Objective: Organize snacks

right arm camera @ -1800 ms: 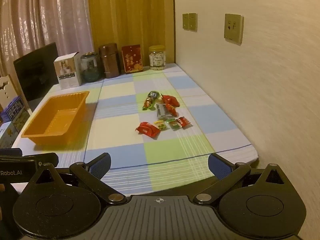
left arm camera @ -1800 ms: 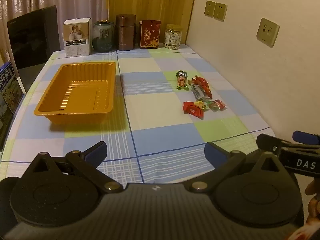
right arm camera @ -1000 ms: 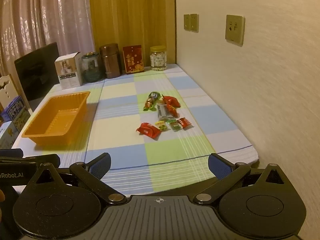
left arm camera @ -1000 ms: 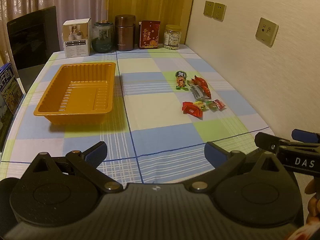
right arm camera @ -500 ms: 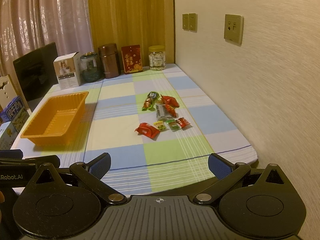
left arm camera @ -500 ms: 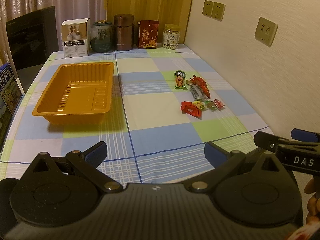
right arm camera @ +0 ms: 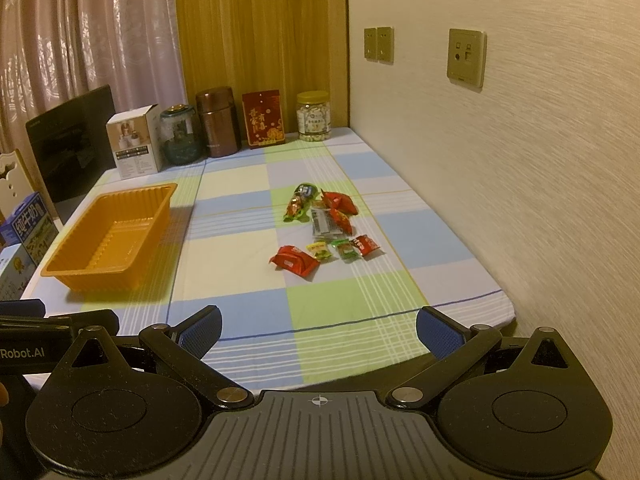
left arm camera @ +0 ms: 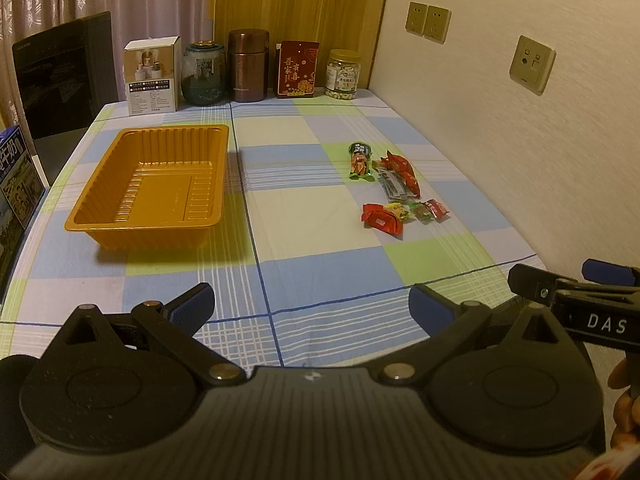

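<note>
Both my left tongs point(left arm camera: 310, 306) and right tongs point(right arm camera: 318, 330) gape wide and empty at the near edge of the desk point(right arm camera: 328, 312); the snack packets point(right arm camera: 326, 232) lie clustered at twelve o'clock of my right tongs, the empty orange tray point(left arm camera: 154, 182) at eleven of my left; I'd reach for the nearest red packet point(right arm camera: 295, 261) first, approaching low, pinching its middle.

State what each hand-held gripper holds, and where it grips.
Nothing. Left hand-held gripper and right hand-held gripper are both open, short of the snacks.
</note>
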A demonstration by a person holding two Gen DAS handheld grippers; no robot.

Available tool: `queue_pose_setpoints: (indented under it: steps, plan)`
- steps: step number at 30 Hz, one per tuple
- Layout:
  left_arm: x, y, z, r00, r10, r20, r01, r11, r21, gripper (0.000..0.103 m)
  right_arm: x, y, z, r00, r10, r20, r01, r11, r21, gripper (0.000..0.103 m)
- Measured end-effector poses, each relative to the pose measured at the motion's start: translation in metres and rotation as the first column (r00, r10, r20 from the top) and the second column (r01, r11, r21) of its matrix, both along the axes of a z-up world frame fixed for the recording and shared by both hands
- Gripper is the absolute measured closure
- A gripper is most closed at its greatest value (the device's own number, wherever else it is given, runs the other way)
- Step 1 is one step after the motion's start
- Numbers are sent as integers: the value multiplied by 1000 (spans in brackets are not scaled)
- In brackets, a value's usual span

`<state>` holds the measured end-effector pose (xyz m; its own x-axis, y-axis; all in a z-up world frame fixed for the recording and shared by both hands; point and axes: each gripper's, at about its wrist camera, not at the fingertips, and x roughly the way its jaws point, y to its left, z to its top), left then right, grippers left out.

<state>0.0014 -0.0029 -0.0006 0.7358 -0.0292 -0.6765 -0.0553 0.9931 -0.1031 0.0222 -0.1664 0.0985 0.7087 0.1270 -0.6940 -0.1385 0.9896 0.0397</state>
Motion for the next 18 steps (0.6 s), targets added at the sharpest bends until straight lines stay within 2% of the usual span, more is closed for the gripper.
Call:
queue_pose_setpoints:
  steps: [18]
  plan:
    - [-1,0,0,1000,0,2,0,1000,-1,0,0,0,-1,1000,-1,2,1,1000,0,0]
